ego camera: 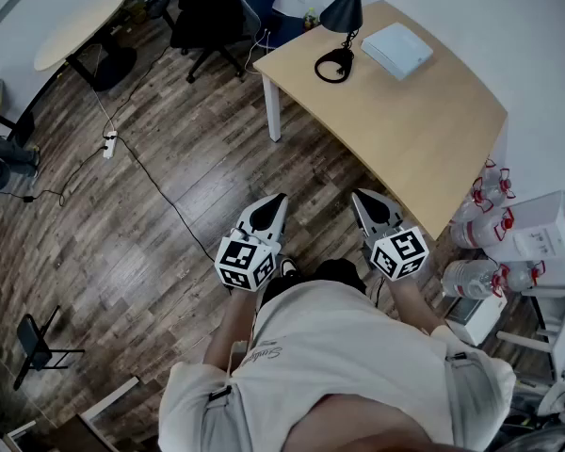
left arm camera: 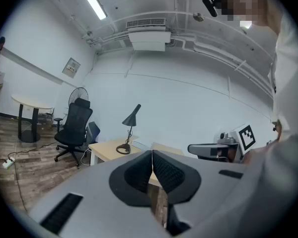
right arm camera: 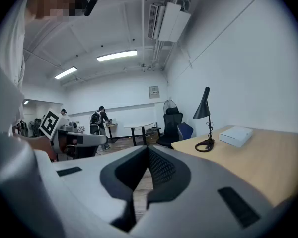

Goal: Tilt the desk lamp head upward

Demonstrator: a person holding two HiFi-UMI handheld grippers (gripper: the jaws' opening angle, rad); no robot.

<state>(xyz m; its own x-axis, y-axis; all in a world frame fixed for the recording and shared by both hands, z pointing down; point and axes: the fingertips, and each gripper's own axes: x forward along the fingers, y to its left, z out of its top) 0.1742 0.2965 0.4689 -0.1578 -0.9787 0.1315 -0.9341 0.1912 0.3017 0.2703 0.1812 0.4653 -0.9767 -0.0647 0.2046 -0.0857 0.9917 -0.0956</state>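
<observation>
Black desk lamp [ego camera: 345, 12], one; perhaps four bottles [ego camera: 473, 277]; left tongs [ego camera: 280, 199], right tongs [ego camera: 359, 197] closed.

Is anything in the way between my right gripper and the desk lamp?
Nothing visible. Only bare desk lies between the right gripper and the desk lamp; the white box sits beside the lamp, off that line.

wood floor [ego camera: 169, 252], white walls [right arm camera: 238, 58], office chair [ego camera: 207, 12]
</observation>
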